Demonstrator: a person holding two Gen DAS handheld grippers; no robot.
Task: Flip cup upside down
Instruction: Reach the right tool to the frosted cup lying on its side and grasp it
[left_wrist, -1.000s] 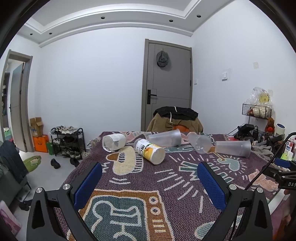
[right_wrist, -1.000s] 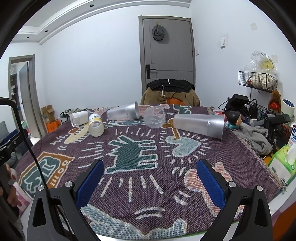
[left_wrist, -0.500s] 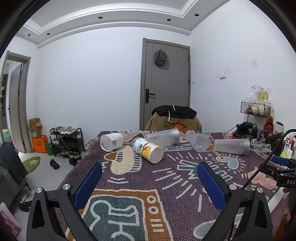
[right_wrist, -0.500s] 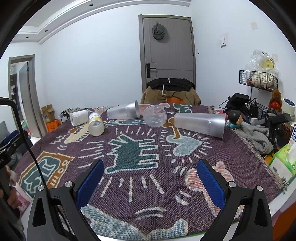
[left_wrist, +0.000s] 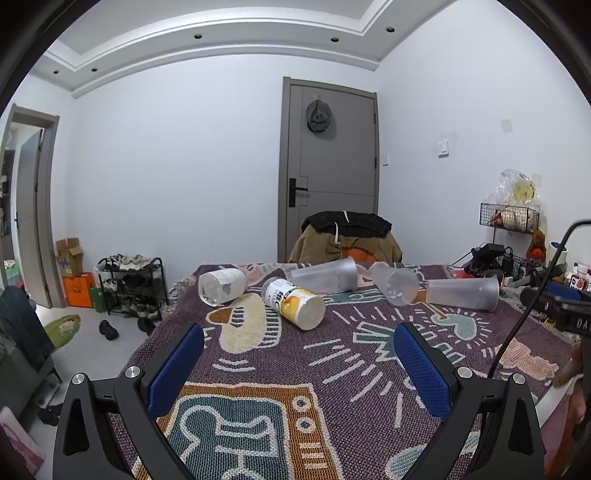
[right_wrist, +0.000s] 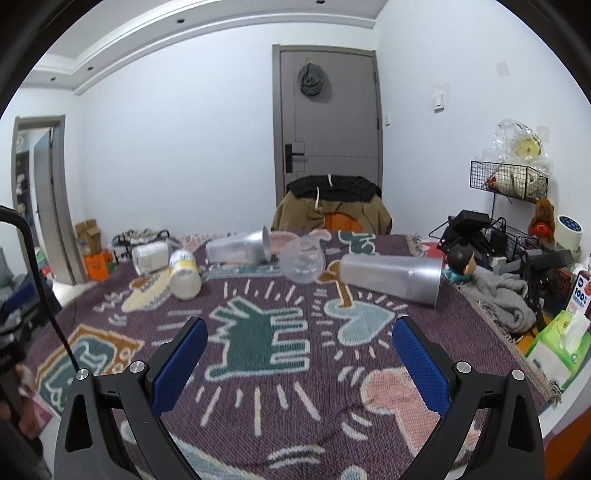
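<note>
Several cups lie on their sides at the far end of a table with a patterned purple cloth (left_wrist: 295, 369). In the left wrist view, from left: a clear cup (left_wrist: 221, 285), a yellow-printed cup (left_wrist: 295, 302), a frosted cup (left_wrist: 327, 279), a small clear cup (left_wrist: 395, 283), a tall frosted cup (left_wrist: 463, 292). The right wrist view shows the tall frosted cup (right_wrist: 391, 277), the small clear cup (right_wrist: 303, 261), a frosted cup (right_wrist: 238, 248) and the yellow-printed cup (right_wrist: 184, 277). My left gripper (left_wrist: 298, 350) and right gripper (right_wrist: 300, 345) are open, empty, well short of the cups.
A chair draped with jackets (left_wrist: 345, 236) stands behind the table before a grey door (left_wrist: 330, 166). A grey cloth (right_wrist: 498, 299), a doll (right_wrist: 461, 263), tissue packs (right_wrist: 557, 343) and wire racks (right_wrist: 508, 181) crowd the table's right side. A shoe rack (left_wrist: 129, 284) stands at left.
The left wrist view has tilted up a little, so the cups sit slightly lower in frame. The right gripper has edged slightly forward. Both grippers stay open.
</note>
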